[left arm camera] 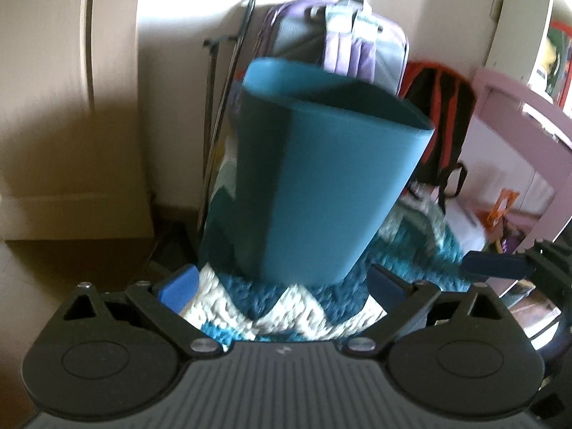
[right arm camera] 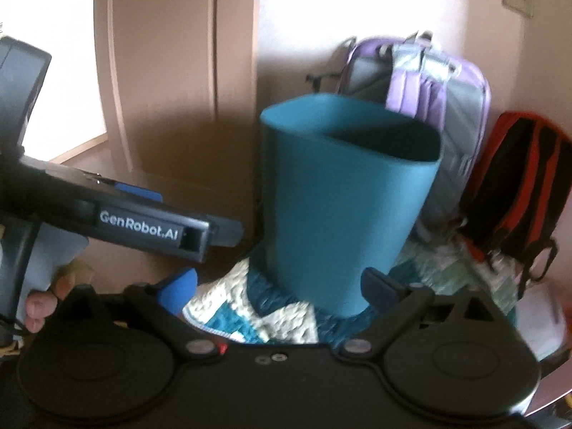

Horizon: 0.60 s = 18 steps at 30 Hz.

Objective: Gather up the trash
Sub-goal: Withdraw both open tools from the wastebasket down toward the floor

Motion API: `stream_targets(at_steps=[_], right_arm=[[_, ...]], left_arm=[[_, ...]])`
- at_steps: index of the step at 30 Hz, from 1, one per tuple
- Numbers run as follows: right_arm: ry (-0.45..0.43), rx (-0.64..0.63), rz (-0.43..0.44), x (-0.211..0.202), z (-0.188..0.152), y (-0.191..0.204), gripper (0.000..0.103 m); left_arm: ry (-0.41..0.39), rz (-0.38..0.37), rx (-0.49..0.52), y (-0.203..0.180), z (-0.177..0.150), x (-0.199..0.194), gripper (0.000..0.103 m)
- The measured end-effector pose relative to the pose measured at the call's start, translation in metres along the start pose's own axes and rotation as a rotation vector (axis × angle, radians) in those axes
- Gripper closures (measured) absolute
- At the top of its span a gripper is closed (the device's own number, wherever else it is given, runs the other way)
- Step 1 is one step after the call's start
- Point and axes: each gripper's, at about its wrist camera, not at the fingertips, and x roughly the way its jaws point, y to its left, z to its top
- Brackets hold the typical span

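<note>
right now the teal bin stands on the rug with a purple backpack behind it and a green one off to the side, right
Not quite: the side backpack is black and orange-red, not green, as the right wrist view shows. The teal bin does stand on the rug, with the purple backpack behind it.

Strong daylight washes the wall (left arm camera: 186, 7) to blown-out white in both views; the door (right arm camera: 171, 71) is half lit, half under a broad soft shadow; the bin (left arm camera: 321, 178) shows one bright face and one dark face, its edges smeared by motion blur; the rug (left arm camera: 286, 307) is soft and noisy; the backpack (right arm camera: 422, 71) is hazy with glare; fisheye distortion bends the door and wall lines near the edges, and the corners fall to black.
</note>
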Motion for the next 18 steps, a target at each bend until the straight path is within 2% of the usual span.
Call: stream_targets(at_steps=[6, 18], right_arm=[[0.065, 0.016, 0.068, 0.03, -0.031, 0.011, 0.004], [0.172, 0.036, 0.102, 0.103, -0.092, 0.023, 0.004]], left_arm=[[0.061, 0.025, -0.021, 0.023, -0.038, 0.023, 0.002], [0.243, 0.115, -0.053, 0.079, -0.088, 0.094, 0.002]])
